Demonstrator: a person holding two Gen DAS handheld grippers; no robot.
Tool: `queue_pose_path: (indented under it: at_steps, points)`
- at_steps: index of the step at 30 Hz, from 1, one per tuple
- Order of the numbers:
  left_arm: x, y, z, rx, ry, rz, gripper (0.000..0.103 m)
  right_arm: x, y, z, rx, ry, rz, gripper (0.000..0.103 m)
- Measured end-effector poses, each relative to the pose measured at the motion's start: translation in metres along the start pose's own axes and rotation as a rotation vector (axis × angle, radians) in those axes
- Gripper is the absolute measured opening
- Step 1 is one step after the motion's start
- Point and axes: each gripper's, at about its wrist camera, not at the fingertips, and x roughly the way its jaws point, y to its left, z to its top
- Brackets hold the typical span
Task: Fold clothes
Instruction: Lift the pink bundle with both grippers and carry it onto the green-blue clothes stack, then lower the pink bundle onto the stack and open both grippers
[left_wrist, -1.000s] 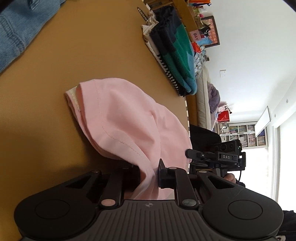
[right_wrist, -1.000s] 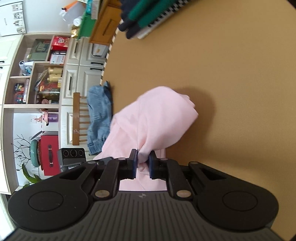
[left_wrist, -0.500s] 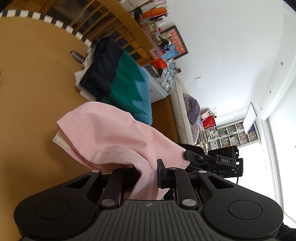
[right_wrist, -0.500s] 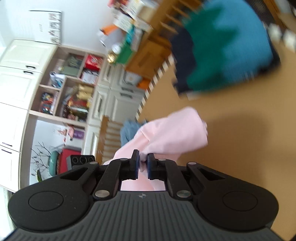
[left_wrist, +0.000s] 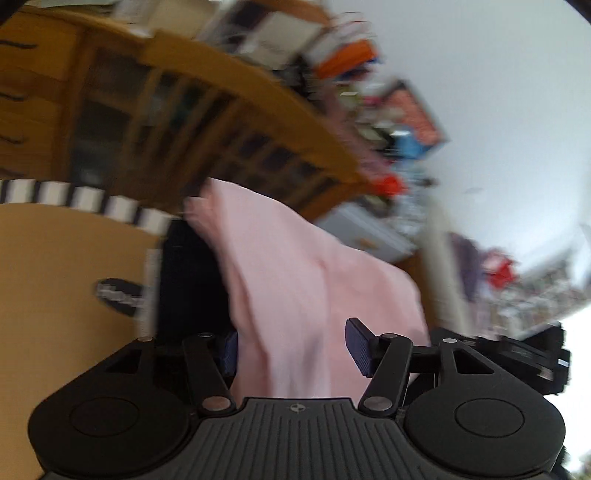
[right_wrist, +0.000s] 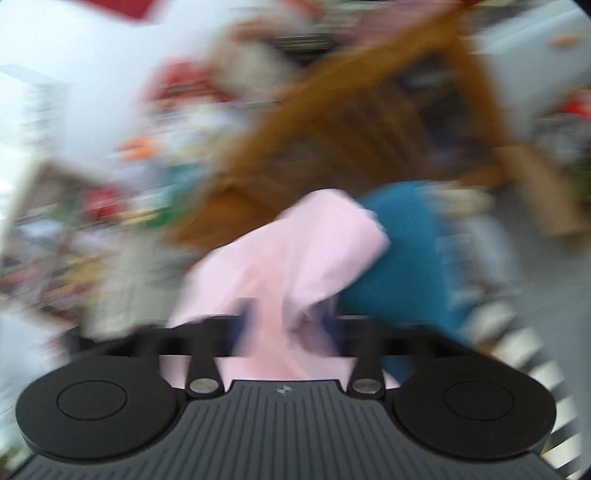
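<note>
The pink garment (left_wrist: 314, 295) lies between the left tongs (left_wrist: 295, 350), spread apart, reaching toward 12 o'clock. The right tongs (right_wrist: 284, 328) also stand apart around it (right_wrist: 295, 258).

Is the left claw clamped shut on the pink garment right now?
No. The left claw is open, its blue pads set wide apart around the pink garment.
</note>
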Motion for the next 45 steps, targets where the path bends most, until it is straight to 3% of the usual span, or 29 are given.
queue_pose_path:
  at_steps: [1, 2, 3, 7, 10, 12, 13, 14, 15, 19, 22, 24, 27, 29, 30, 33, 34, 35, 36, 38, 40, 45]
  points:
    - [0.014, 0.013, -0.003, -0.041, -0.007, 0.130, 0.056, 0.009, -0.019, -0.001, 0.012, -0.021, -0.048, 0.067]
    - [0.016, 0.023, -0.007, -0.059, -0.032, 0.172, 0.054, 0.017, -0.037, -0.002, 0.023, -0.042, -0.094, 0.061]
    - [0.019, 0.033, -0.011, -0.077, -0.058, 0.212, 0.054, 0.016, -0.051, -0.007, 0.038, -0.055, -0.037, 0.061]
    - [-0.010, 0.058, -0.042, -0.120, -0.220, 0.092, 0.054, 0.008, -0.079, -0.031, 0.009, -0.097, 0.116, 0.071]
    - [-0.020, 0.041, -0.071, 0.008, -0.260, 0.074, 0.054, 0.012, -0.072, -0.048, -0.080, -0.081, 0.091, 0.072]
    - [-0.018, 0.015, -0.088, 0.148, -0.290, 0.100, 0.056, 0.017, -0.057, -0.057, -0.178, -0.067, 0.059, 0.057]
    - [-0.016, 0.005, -0.096, 0.201, -0.296, 0.114, 0.056, 0.021, -0.049, -0.062, -0.240, -0.050, 0.040, 0.022]
    - [-0.005, -0.001, -0.097, 0.225, -0.274, 0.122, 0.056, 0.016, -0.032, -0.064, -0.297, -0.040, -0.008, 0.007]
    - [0.006, -0.008, -0.097, 0.248, -0.250, 0.129, 0.056, 0.015, -0.023, -0.065, -0.335, -0.034, -0.039, 0.007]
    - [0.017, -0.012, -0.098, 0.283, -0.205, 0.174, 0.056, -0.011, 0.000, -0.058, -0.361, -0.063, -0.006, 0.006]
    - [0.016, -0.010, -0.099, 0.295, -0.183, 0.212, 0.064, -0.018, -0.003, -0.057, -0.377, -0.057, -0.091, 0.005]
    - [0.016, -0.008, -0.099, 0.303, -0.169, 0.236, 0.064, -0.007, -0.018, -0.061, -0.323, 0.008, -0.145, 0.005]
    - [0.015, -0.005, -0.100, 0.315, -0.147, 0.274, 0.062, -0.004, -0.036, -0.067, -0.219, 0.057, -0.134, 0.015]
    - [0.009, -0.012, -0.100, 0.346, -0.176, 0.276, 0.059, -0.018, -0.032, -0.068, -0.221, 0.002, -0.148, 0.034]
    - [0.002, -0.020, -0.099, 0.373, -0.214, 0.264, 0.059, -0.027, -0.025, -0.067, -0.277, -0.080, -0.165, 0.036]
    - [-0.006, -0.044, -0.097, 0.447, -0.303, 0.255, 0.059, -0.030, 0.000, -0.065, -0.431, -0.275, -0.185, 0.033]
    - [0.001, -0.053, -0.097, 0.466, -0.315, 0.271, 0.059, -0.027, 0.009, -0.064, -0.480, -0.331, -0.186, 0.027]
    - [0.015, -0.058, -0.095, 0.466, -0.294, 0.281, 0.059, -0.017, 0.015, -0.064, -0.493, -0.334, -0.166, 0.020]
    - [0.031, -0.061, -0.094, 0.462, -0.258, 0.301, 0.059, -0.001, 0.020, -0.066, -0.508, -0.302, -0.173, 0.020]
    - [0.060, -0.060, -0.098, 0.457, -0.197, 0.372, 0.059, 0.034, 0.025, -0.076, -0.578, -0.205, -0.241, 0.020]
    - [0.074, -0.056, -0.107, 0.450, -0.204, 0.403, 0.063, 0.058, 0.020, -0.092, -0.621, -0.157, -0.304, 0.020]
    - [0.077, -0.055, -0.114, 0.440, -0.222, 0.420, 0.064, 0.061, 0.014, -0.108, -0.618, -0.219, -0.319, 0.020]
